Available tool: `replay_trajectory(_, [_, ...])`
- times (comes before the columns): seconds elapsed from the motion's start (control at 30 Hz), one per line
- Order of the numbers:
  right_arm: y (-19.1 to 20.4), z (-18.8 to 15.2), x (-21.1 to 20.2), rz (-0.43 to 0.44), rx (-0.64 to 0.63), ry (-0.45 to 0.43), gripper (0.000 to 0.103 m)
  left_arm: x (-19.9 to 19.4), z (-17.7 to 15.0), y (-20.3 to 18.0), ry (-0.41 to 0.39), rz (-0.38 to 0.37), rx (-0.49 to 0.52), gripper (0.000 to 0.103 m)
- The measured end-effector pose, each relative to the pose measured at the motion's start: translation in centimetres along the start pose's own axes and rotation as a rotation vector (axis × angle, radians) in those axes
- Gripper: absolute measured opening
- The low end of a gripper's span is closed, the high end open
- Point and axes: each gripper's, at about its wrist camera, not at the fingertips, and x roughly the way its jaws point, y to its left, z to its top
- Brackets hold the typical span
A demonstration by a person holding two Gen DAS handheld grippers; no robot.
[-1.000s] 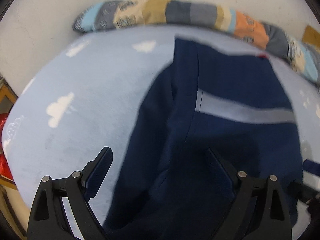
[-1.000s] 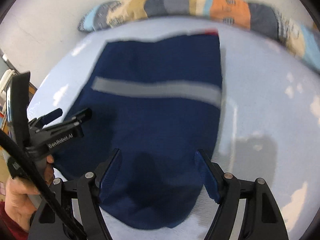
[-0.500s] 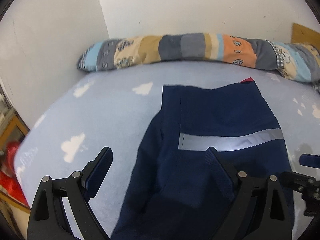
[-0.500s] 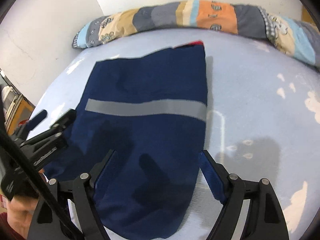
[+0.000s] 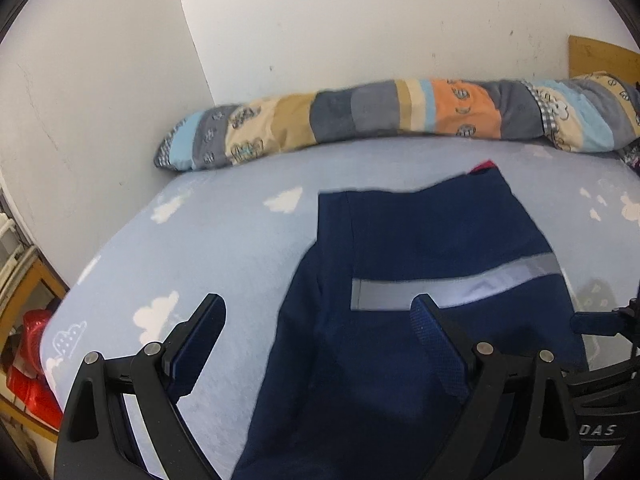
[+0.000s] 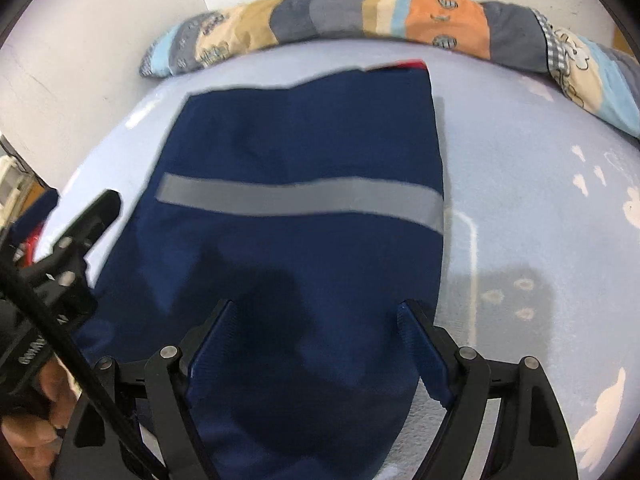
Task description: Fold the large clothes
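A navy blue garment [image 5: 420, 248] with a grey reflective stripe [image 5: 452, 284] lies flat on the bed, partly folded lengthwise; it also fills the middle of the right wrist view [image 6: 304, 152]. A red bit shows at its far edge [image 6: 400, 65]. My left gripper [image 5: 320, 324] is open and empty, raised above the garment's near left part. My right gripper [image 6: 316, 328] is open and empty above the garment's near end. The left gripper also shows at the left of the right wrist view [image 6: 80, 228].
The bed has a light blue sheet with white clouds [image 5: 224, 248]. A long patchwork bolster pillow [image 5: 400, 116] lies along the white wall at the back. A wooden frame and red object [image 5: 28, 344] sit off the bed's left edge.
Both grippers have drawn back and lifted away from the garment, so more wall and pillow show. The garment lies still on the bed. Both stay open.
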Motion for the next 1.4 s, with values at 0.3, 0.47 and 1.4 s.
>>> replay_trajectory(0.3, [-0.8,0.7,-1.3,0.044,0.020,-0.034,0.089,5.3,-2.2,1.5,0.289,-0.098,-0.123,0.094])
replay_trajectory(0.47, [-1.1,1.2,-3.6,0.016,0.011,-0.115,0.089,2.0,-0.6,1.6,0.114,-0.101,-0.142,0.094])
replay_trajectory(1.4, [4.1,-3.3,-2.8,0.038,-0.190,0.014,0.081,0.5,-1.2,2.3,0.024,-0.045,-0.072,0.094])
